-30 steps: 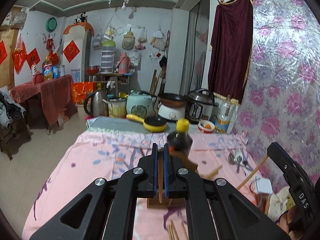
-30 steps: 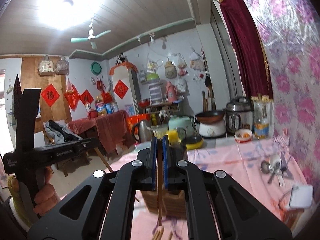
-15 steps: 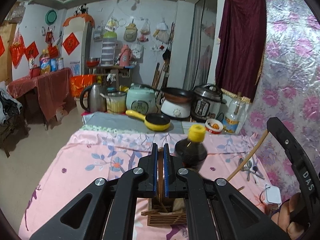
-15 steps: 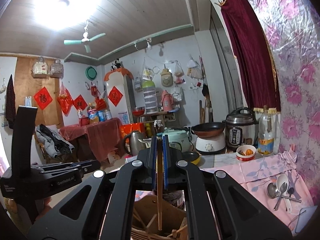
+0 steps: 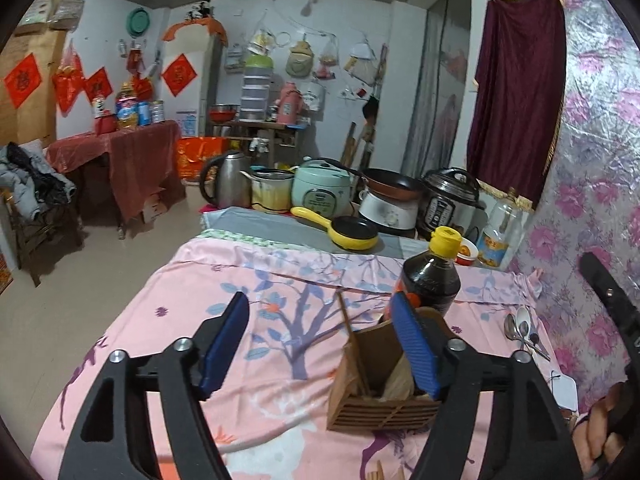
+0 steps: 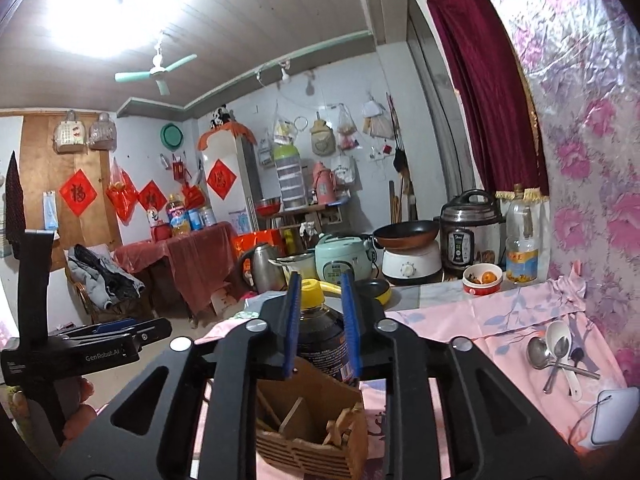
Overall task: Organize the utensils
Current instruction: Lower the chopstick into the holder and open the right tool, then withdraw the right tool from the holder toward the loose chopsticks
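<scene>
From my left wrist view, my left gripper [image 5: 320, 344] was opening, its blue fingers [image 5: 224, 344] already spread wide with nothing pressed between them. Beyond the gap lay the pink flowered cloth of the bench [image 5: 192, 300]. The wooden utensil holder [image 5: 380, 392] stood on that cloth, just under my right-hand finger, with thin sticks leaning inside it. A dark sauce bottle [image 5: 432, 280] with a yellow cap stood right behind the holder. Further right, near the flowered wall, a few spoons [image 5: 520, 328] lay loose on the cloth, well apart from the holder. At the far right edge I could see part of my other tool and the hand [image 5: 600, 428] holding it.

From my right wrist view, my right gripper [image 6: 320, 320] was also opening, its fingers [image 6: 292, 320] only a little apart. The sauce bottle [image 6: 320, 336] showed through the gap, but it stood behind the fingers and they did not press on it. The utensil holder [image 6: 312, 436] sat directly below the fingertips, sticks [image 6: 268, 404] resting inside. The spoons [image 6: 556, 352] lay to the right on the cloth, beside a white box [image 6: 616, 412]. My left tool [image 6: 80, 344] was at the left edge.
</scene>
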Demonstrator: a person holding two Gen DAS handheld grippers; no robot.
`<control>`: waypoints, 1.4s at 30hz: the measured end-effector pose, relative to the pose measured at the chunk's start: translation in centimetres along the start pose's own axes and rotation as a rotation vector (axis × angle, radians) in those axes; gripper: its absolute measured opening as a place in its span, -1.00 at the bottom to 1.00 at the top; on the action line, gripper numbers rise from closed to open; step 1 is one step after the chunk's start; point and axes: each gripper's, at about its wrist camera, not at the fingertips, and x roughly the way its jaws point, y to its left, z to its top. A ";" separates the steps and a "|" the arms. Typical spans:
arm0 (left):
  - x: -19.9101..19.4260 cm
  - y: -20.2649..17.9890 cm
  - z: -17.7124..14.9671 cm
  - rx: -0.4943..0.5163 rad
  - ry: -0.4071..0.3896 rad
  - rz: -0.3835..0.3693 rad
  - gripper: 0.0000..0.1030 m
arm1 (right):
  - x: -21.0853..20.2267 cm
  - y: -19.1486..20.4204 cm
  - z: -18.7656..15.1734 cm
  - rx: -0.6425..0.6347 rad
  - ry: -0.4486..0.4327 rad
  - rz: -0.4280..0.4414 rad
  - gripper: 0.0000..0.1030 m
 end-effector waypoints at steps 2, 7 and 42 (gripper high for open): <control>-1.2 0.7 -0.5 -0.014 -0.001 0.019 0.57 | -1.5 0.2 -0.1 0.008 -0.006 0.002 -0.39; -4.1 1.9 -3.0 -0.027 0.014 0.065 0.63 | -5.0 0.7 -0.6 0.036 -0.015 0.013 -0.20; -21.0 -0.5 -25.8 0.114 -0.042 0.237 0.89 | -23.7 3.7 -18.0 0.021 0.149 -0.127 0.87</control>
